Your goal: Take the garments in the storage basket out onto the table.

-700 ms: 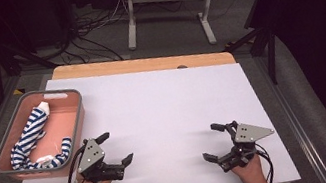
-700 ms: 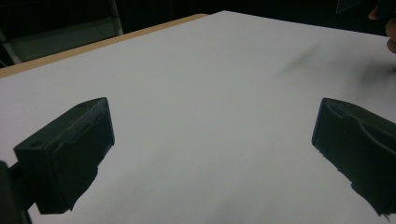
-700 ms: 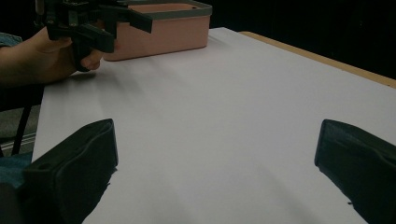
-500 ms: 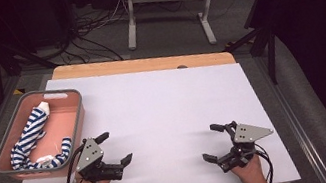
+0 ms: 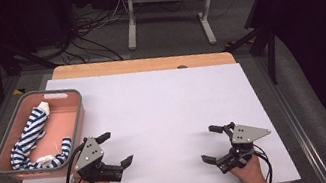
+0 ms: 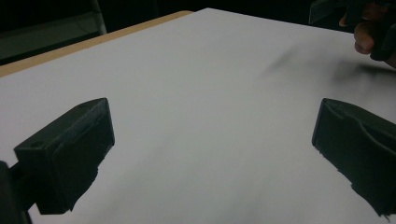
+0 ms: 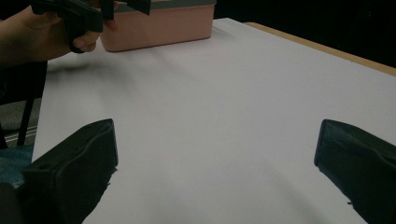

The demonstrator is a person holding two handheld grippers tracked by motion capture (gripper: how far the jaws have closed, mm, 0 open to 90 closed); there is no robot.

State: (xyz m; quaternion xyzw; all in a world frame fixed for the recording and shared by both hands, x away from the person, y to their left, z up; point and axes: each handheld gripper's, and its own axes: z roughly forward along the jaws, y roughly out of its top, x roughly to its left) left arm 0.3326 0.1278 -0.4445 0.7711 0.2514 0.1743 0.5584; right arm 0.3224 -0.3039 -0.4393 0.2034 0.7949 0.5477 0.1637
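High view: striped cloth (image 5: 32, 137) in pink bin (image 5: 72, 118), R gripper view: bin wall (image 7: 159, 25)

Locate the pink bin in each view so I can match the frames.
High view: the pink bin sits at the table's left edge, holding striped cloth.
Left gripper view: not in it.
Right gripper view: the bin's side wall runs along the top, left of centre, behind the left gripper.
Shared landmark: the white table sheet.
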